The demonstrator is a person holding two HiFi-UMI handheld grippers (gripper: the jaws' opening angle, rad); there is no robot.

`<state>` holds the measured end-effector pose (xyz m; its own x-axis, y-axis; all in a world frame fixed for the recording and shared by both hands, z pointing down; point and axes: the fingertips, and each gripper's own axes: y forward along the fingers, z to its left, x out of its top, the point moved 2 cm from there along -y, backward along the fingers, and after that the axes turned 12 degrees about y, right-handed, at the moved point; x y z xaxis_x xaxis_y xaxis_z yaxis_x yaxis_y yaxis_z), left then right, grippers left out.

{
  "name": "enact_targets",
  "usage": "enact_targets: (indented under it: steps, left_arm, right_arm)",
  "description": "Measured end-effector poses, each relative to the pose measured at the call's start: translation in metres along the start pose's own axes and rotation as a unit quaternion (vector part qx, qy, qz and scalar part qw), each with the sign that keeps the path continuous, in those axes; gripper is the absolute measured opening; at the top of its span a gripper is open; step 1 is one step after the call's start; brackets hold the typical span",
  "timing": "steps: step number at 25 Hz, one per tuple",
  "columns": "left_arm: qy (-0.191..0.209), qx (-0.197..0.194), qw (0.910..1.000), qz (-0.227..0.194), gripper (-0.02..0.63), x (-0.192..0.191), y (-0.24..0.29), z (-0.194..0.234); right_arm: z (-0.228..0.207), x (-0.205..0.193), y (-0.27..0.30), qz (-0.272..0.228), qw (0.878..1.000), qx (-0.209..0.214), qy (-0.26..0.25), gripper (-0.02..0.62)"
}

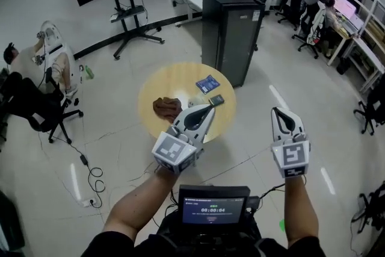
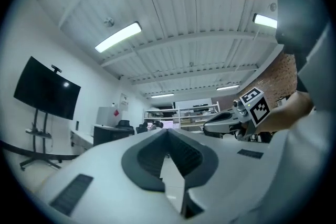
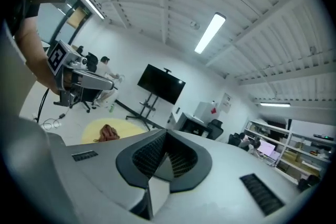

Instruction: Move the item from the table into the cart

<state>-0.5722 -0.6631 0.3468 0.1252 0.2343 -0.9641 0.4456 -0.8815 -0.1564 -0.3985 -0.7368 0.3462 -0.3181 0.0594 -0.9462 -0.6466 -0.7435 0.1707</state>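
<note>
Head view: a crumpled brown cloth (image 1: 166, 107), likely the item, lies on the round yellow table (image 1: 174, 78), just left of the left gripper (image 1: 210, 109). The right gripper (image 1: 278, 111) hangs off the table's right side. Both have their jaws closed on nothing, so the left should open before descending over the cloth.

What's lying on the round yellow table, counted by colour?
Brown crumpled cloth: 1
Blue flat packet: 1
Small dark flat packet: 1
Total: 3 that show; the left claw hides part of the round yellow table.
</note>
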Motion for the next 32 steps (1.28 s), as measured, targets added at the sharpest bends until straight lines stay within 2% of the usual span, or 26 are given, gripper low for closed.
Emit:
enact_targets:
  steps: [4, 9, 13, 16, 19, 23, 25, 27, 28, 30, 32]
  left_arm:
    - [0.0, 0.076, 0.9967, 0.029, 0.002, -0.029, -0.002, 0.084]
    - [0.007, 0.159, 0.9845, 0.074, 0.002, -0.06, -0.012, 0.17]
    - [0.008, 0.198, 0.9759, 0.092, 0.002, -0.086, -0.03, 0.241]
    - [-0.013, 0.218, 0.9701, 0.107, 0.002, -0.102, -0.061, 0.293]
    - [-0.004, 0.211, 0.9713, 0.109, 0.002, -0.131, -0.095, 0.35]
    - [-0.008, 0.193, 0.9749, 0.112, 0.002, -0.16, -0.144, 0.43]
    - [-0.015, 0.183, 0.9764, 0.113, 0.002, -0.175, -0.163, 0.467]
    - [-0.021, 0.172, 0.9777, 0.119, 0.002, -0.19, -0.176, 0.498]
    - [-0.023, 0.165, 0.978, 0.125, 0.002, -0.197, -0.179, 0.51]
    - [-0.038, 0.16, 0.9762, 0.141, 0.002, -0.211, -0.184, 0.528]
    - [-0.066, 0.162, 0.9726, 0.153, 0.002, -0.225, -0.188, 0.538]
  right_arm:
    - [0.018, 0.014, 0.098, -0.014, 0.997, 0.079, 0.006, 0.0]
    - [0.035, 0.03, 0.197, -0.022, 0.986, 0.166, 0.007, 0.0]
    - [0.081, 0.043, 0.276, -0.023, 0.974, 0.223, 0.012, 0.0]
    - [0.134, 0.056, 0.329, -0.021, 0.966, 0.255, 0.024, 0.0]
    - [0.19, 0.068, 0.382, -0.013, 0.962, 0.272, 0.028, 0.0]
    - [0.261, 0.085, 0.446, -0.002, 0.964, 0.261, 0.048, 0.001]
    - [0.292, 0.091, 0.477, 0.013, 0.965, 0.259, 0.048, 0.089]
    - [0.32, 0.091, 0.507, 0.037, 0.962, 0.266, 0.055, 0.091]
    - [0.332, 0.089, 0.519, 0.053, 0.958, 0.274, 0.06, 0.104]
    - [0.356, 0.079, 0.542, 0.091, 0.948, 0.296, 0.078, 0.212]
    - [0.378, 0.063, 0.56, 0.127, 0.936, 0.316, 0.091, 0.273]
